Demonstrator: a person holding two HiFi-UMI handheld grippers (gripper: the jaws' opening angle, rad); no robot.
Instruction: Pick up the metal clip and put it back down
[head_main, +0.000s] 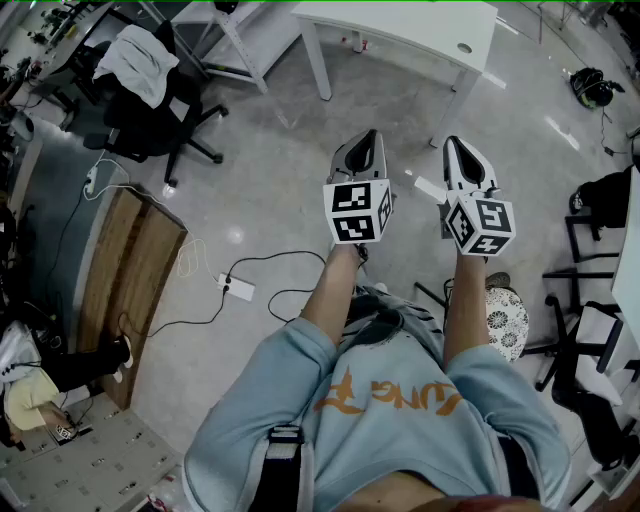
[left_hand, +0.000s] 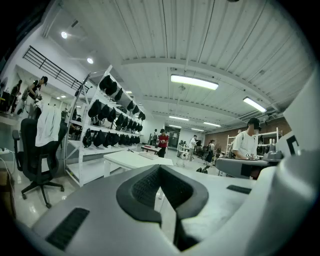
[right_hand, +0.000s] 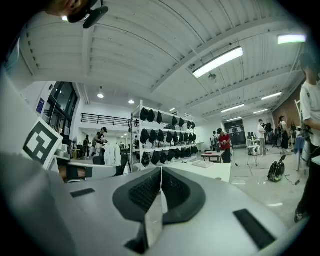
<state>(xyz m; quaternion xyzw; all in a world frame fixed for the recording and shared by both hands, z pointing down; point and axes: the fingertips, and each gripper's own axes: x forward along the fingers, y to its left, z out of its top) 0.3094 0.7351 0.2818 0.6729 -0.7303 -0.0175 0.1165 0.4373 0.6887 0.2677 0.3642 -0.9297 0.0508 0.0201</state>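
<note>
Left fingers: the dark ribbed pads (left_hand: 141, 188) meet at their tips, with only the hollow behind them and nothing caught between.
Right fingers: the pads (right_hand: 144, 191) are pressed together along a thin seam and hold nothing.
Left gripper (head_main: 368, 138): held out about level over the floor, with its marker cube (head_main: 357, 210) sitting just behind the jaws.
Right gripper (head_main: 452, 143): held beside the left one, a little apart, pointing the same way, with its own cube (head_main: 480, 224) behind it.
Metal clip: I can't tell where it is; none of the three views shows it.
Arms: both bare forearms (head_main: 328, 297) reach forward from a light blue shirt (head_main: 400, 430) with orange print.
Floor (head_main: 280, 170): grey and glossy, with a white power strip (head_main: 238, 288) and its trailing cable down to the left.
Ahead: a white table (head_main: 400, 25) stands beyond the gripper tips.
Left side: a black office chair (head_main: 150, 110) has a white garment draped over its back, and a wooden board (head_main: 130, 270) lies nearer.
Right side: a stool with a patterned seat (head_main: 505, 320) stands close to the person.
Far room: a white rack (left_hand: 107, 130) is hung with dark gear. A person in a red shirt (left_hand: 163, 142) stands at a far table and another in a white shirt (left_hand: 246, 144) is at the right. A black backpack (right_hand: 275, 171) rests on the floor.
</note>
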